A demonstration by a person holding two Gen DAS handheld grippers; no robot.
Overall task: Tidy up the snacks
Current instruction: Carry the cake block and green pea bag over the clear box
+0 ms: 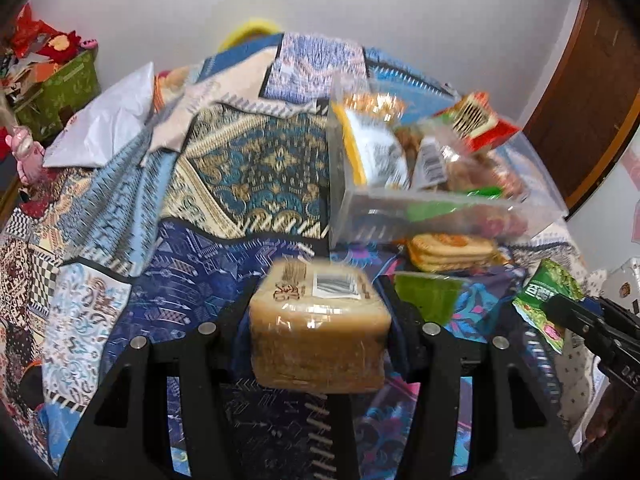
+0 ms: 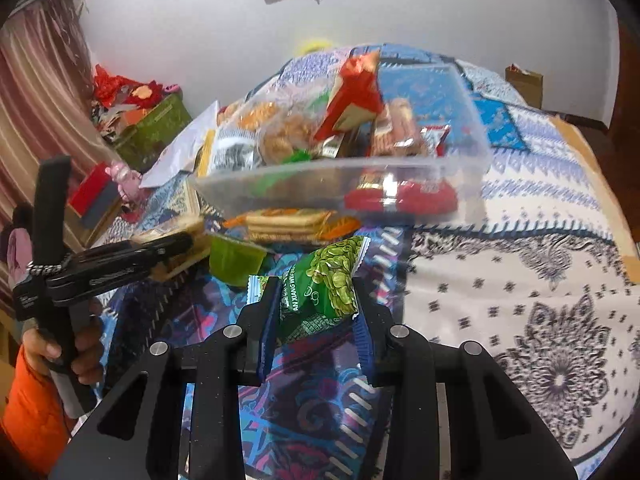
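Here the left gripper [image 1: 320, 316] clamps a wrapped tan cake block [image 1: 320, 340] with a barcode label; the right gripper [image 2: 316, 316], at three o'clock, pinches a green seed packet [image 2: 326, 284] reading "XIANG WEI".

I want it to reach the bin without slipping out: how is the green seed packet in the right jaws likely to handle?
The green seed packet looks light and floppy: its top stands unsupported above the right gripper. The glossy film may be slippery, though the jaws pinch its middle. It probably crumples rather than breaks.
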